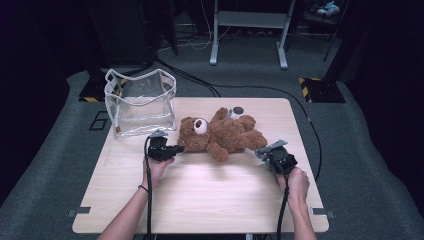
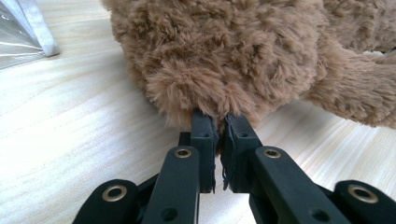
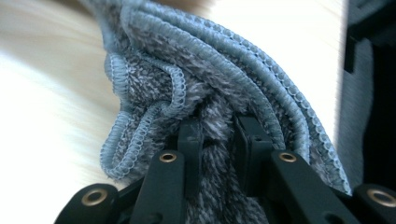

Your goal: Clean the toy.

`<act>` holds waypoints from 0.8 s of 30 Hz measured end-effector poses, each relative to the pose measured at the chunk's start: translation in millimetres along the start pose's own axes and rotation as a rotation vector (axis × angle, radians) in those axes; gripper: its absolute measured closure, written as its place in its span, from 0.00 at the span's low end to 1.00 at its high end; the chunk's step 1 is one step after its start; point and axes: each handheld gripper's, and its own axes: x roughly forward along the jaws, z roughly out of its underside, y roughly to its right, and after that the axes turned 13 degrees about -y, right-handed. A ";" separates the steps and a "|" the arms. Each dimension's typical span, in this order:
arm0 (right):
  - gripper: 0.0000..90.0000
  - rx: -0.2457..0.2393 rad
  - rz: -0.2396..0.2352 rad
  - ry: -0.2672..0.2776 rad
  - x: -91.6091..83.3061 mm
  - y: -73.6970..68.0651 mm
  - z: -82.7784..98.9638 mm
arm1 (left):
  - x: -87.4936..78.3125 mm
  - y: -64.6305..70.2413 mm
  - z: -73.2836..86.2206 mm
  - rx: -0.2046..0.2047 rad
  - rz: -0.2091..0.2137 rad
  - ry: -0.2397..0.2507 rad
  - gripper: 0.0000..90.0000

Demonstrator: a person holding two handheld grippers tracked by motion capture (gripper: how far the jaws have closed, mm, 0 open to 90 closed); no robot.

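Presently a brown teddy bear (image 1: 221,134) is gripped at the head by the left gripper (image 1: 176,148) while a grey cloth (image 3: 205,79) is clamped in the right gripper (image 1: 263,151).

The bear is laid on its back near the middle of the wooden table (image 1: 200,200), its head turned toward the left gripper. In the left gripper view the two black jaws are seen almost fully closed, with a tuft of the bear's fur (image 2: 205,93) pinched between them. In the right gripper view the jaws are pressed together on a bunched fold of the stitched-edged cloth. The right gripper is held just beside the bear's foot. A clear plastic bag (image 1: 141,102) is stood upright just beyond the bear's head, at the table's far left corner.
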 end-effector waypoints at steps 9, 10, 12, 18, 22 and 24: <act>0.83 0.071 0.018 0.086 -22.5 24.2 -12.4 | 0.6 -1.0 -0.4 0.002 -0.009 -0.008 0.93; 0.83 0.071 0.018 0.086 -22.5 24.2 -12.4 | 0.6 -1.2 -0.4 0.003 -0.010 -0.009 0.93; 0.83 0.074 0.022 0.116 -31.4 26.4 -21.5 | 0.7 -1.8 -0.3 0.004 -0.021 -0.015 0.93; 0.82 0.020 -0.083 0.183 -40.9 8.7 -45.7 | 2.3 -6.0 2.1 -0.008 -0.019 -0.022 0.93; 0.82 -0.048 -0.092 0.160 -32.7 -9.8 -58.4 | 1.4 -5.2 1.9 -0.006 -0.019 -0.021 0.93; 0.82 -0.080 -0.082 0.135 -25.5 -18.2 -63.7 | 0.5 -5.6 1.9 -0.005 -0.014 -0.028 0.93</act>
